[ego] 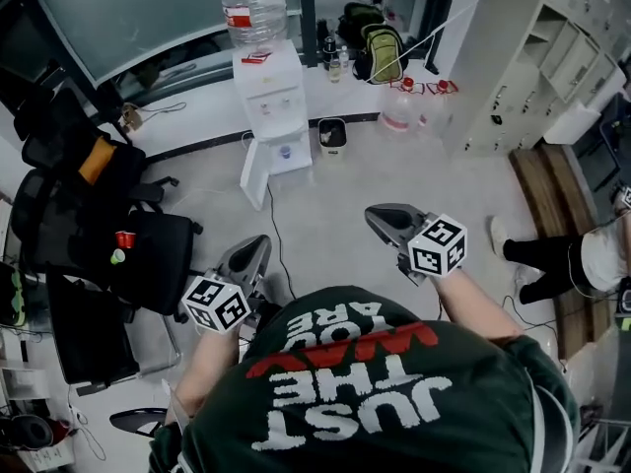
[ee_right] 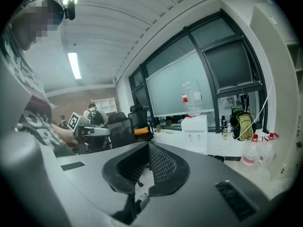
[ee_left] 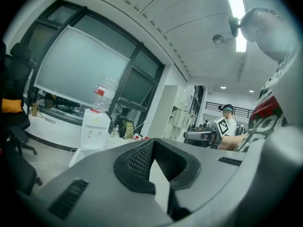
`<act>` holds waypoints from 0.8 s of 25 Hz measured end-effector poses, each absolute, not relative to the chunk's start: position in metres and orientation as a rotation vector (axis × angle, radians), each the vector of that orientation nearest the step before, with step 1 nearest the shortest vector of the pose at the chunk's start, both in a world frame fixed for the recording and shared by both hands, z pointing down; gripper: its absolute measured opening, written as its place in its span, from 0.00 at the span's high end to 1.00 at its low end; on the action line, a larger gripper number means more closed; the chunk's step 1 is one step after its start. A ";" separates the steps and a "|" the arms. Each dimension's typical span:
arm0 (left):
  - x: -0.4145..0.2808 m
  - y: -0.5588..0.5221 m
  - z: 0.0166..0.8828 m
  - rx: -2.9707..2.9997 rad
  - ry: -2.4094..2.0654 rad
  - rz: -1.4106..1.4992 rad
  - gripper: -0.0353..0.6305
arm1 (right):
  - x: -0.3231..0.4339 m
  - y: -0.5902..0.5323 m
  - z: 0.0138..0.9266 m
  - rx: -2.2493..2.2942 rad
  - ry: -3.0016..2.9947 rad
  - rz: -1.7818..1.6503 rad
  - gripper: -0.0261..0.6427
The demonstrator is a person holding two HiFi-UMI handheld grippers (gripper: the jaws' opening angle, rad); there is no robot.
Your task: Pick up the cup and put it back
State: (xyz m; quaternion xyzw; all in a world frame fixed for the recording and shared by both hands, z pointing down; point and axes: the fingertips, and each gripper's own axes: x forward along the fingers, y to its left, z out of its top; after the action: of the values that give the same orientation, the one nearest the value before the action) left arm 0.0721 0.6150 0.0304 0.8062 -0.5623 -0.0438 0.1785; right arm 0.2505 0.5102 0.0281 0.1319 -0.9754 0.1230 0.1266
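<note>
The left tool [ego: 254, 247] and the right tool [ego: 380, 217] hung in front of the person's dark green shirt [ego: 385, 392], above the pale floor [ego: 325, 190] and well apart from each other. Each tool's jaws were pressed together with nothing between them (their own views showed only the room beyond the tips).

A white water dispenser [ego: 271, 101] stood ahead against the low ledge [ego: 197, 116] under the window, with a big clear bottle [ego: 254, 6] upside down on top of it. Just to its right a small dark bin [ego: 332, 136] sat on the floor, and a green backpack [ego: 383, 52] rested on the ledge. Black office chairs [ego: 148, 259] stood at the left, and one carried a small red thing [ego: 124, 238]. It was too small to tell whether this was the cup. The cup could not be picked out for certain in any view, and neither tool held it.
</note>
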 end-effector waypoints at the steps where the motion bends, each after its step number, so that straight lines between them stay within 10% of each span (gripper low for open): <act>1: 0.050 0.605 0.036 2.292 -1.577 -0.132 0.94 | 0.229 0.502 0.031 0.394 -2.835 0.349 0.91; 12: -0.222 0.480 0.035 2.433 -1.366 -0.097 0.94 | -0.059 0.410 0.011 0.530 -2.815 0.430 0.91; 20: -0.283 0.418 0.057 2.395 -1.269 -0.142 0.94 | -0.109 0.346 0.012 0.629 -2.738 0.431 0.91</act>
State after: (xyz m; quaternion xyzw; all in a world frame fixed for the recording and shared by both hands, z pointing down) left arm -0.2826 0.4182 0.0567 0.8623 -0.4570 -0.0512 0.2119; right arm -0.1091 0.3459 0.0120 0.2188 -0.9526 0.1500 0.1490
